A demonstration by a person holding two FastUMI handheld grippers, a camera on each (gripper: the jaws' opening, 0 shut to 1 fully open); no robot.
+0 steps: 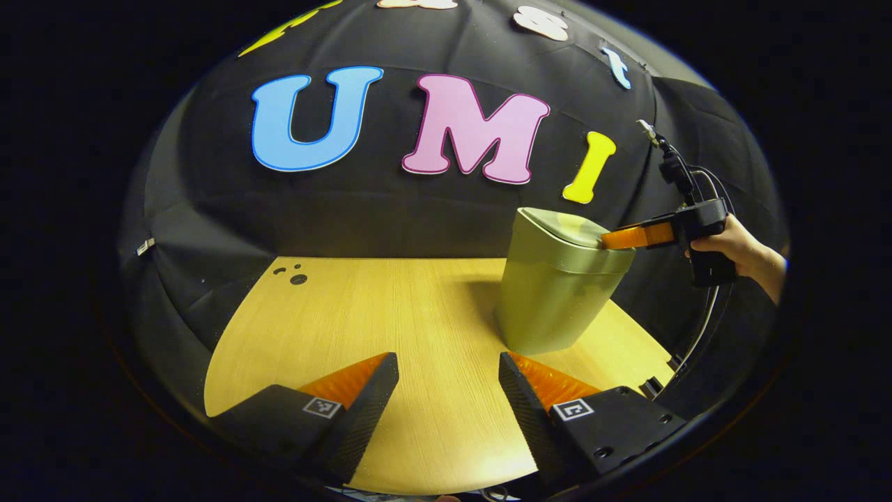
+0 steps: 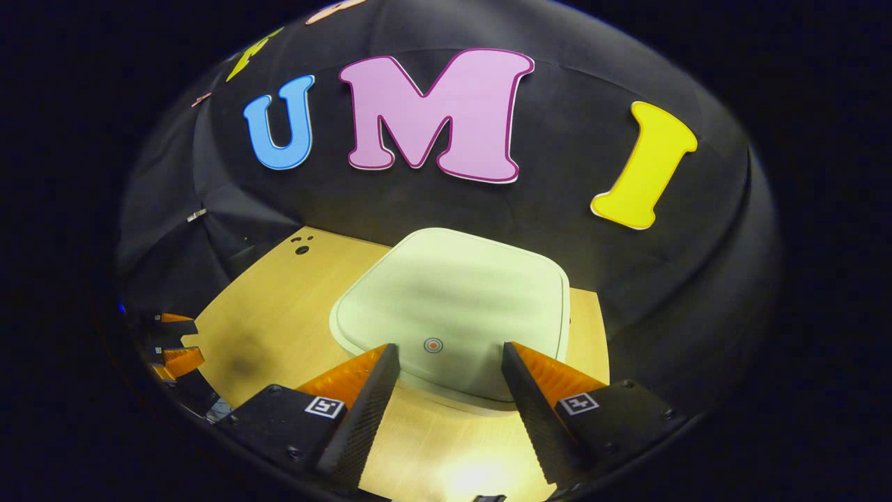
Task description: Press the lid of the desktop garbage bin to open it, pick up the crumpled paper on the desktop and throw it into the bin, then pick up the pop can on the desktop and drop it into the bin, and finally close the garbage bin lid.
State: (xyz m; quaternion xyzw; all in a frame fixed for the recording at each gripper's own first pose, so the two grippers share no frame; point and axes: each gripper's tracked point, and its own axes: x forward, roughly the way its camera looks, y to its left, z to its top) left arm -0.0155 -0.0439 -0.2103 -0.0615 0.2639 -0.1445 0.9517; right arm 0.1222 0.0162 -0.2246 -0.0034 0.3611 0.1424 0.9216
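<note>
The green desktop bin (image 1: 550, 300) stands on the right half of the wooden table (image 1: 390, 307), its lid (image 1: 568, 233) down. In the right gripper view the pale lid (image 2: 460, 300) lies just below, with a small red round mark (image 2: 433, 344) near its front edge. My right gripper (image 2: 449, 352) hovers open over that edge, the mark between its fingers. In the left gripper view the right gripper (image 1: 606, 240) reaches in from the right, its tip at the lid's rim, held by a hand (image 1: 739, 247). My left gripper (image 1: 448, 362) is open, low over the table, left of the bin.
Small dark holes (image 1: 298, 279) mark the table's far left corner. A cable (image 1: 704, 328) hangs below the right gripper past the table's right edge. The black cloth wall closes the back. The left gripper (image 2: 174, 341) sits at the far left of the right gripper view.
</note>
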